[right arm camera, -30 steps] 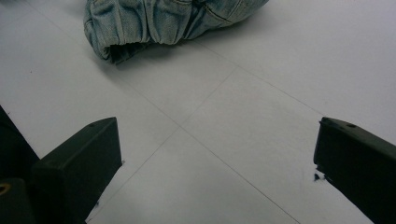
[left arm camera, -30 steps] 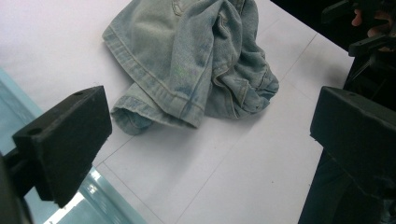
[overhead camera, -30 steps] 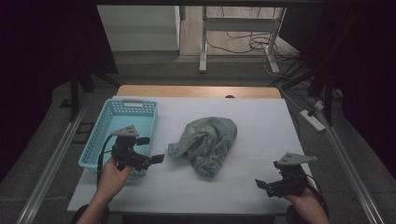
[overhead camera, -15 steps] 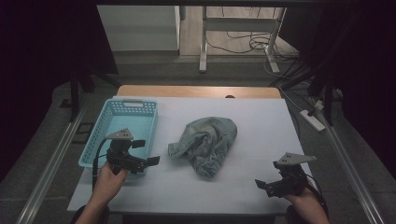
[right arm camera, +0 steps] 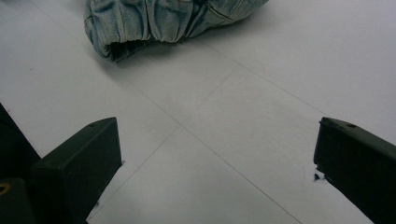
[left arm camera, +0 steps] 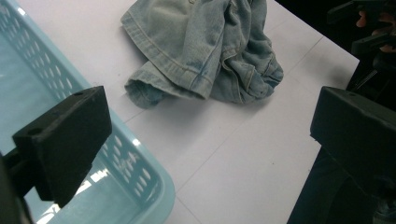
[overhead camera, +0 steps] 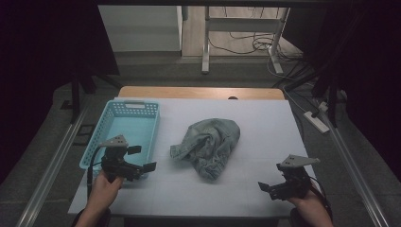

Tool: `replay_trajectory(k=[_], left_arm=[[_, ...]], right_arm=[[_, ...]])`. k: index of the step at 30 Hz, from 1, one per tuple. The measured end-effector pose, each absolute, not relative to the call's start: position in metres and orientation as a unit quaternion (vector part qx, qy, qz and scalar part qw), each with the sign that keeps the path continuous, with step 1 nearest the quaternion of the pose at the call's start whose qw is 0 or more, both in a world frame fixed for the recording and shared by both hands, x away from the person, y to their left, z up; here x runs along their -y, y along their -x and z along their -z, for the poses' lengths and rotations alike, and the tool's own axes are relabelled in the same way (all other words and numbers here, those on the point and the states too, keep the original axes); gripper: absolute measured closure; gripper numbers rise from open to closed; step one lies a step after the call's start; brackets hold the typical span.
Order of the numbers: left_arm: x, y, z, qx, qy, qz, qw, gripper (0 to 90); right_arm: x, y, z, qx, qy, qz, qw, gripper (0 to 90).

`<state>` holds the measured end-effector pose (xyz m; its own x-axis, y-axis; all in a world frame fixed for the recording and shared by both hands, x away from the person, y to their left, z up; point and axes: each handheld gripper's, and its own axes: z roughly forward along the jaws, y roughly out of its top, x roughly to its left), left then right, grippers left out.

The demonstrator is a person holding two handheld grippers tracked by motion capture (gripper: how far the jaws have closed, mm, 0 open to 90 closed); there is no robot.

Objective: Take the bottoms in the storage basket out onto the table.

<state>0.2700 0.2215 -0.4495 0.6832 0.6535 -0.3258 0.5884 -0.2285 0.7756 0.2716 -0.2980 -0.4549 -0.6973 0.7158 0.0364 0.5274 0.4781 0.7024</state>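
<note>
On the white tabletop [overhead camera: 265,123], near its middle, lies a crumpled denim garment [overhead camera: 209,145] — pale blue-grey, bunched into a loose heap with a folded hem or cuff turned toward the person's side. It touches neither claw.

Left of the garment sits a light blue plastic basket [overhead camera: 103,128] with perforated walls; nothing shows inside it. The left claw [overhead camera: 142,159] hangs over the basket's near right corner, held by the person's left hand [overhead camera: 105,185], its 2 black jaws spread wide apart and gripping nothing. From the left gripper view, the left jaw hovers above the basket's rim [left arm camera: 140,154] while the right jaw stands over bare tabletop, and the garment [left arm camera: 205,56] lies ahead between them, well clear of both.

The right claw [overhead camera: 265,187] sits low at the near right part of the tabletop, held by the right hand [overhead camera: 307,203], well apart from the garment. Its jaws are also released — in the right gripper view they stand far apart with only bare white surface [right arm camera: 224,154] between them, and the garment's rolled edge [right arm camera: 154,23] shows farther off at the top.

A grey three-cornered plate tops each claw, and a dark cable loops down from the left one beside the basket.
</note>
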Motion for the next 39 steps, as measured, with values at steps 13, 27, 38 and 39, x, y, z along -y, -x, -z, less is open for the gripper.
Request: replay_trajectory(k=[13,27,38,39], left_arm=[[-0.233,-0.257,0.451,-0.406,-0.775,-0.041,0.482,0.1],[-0.249,-0.242,0.458,-0.425,-0.764,-0.044,0.484,0.1],[-0.258,-0.236,0.464,-0.434,-0.757,-0.045,0.486,0.1],[-0.259,-0.235,0.465,-0.435,-0.757,-0.045,0.485,0.1]], right_arm=[[0.297,-0.271,0.455,-0.850,-0.366,-0.356,0.133,1.1],[0.297,-0.271,0.455,-0.850,-0.365,-0.354,0.135,1.1],[0.297,-0.271,0.455,-0.850,-0.365,-0.354,0.135,1.1],[0.297,-0.271,0.455,-0.850,-0.365,-0.354,0.136,1.1]])
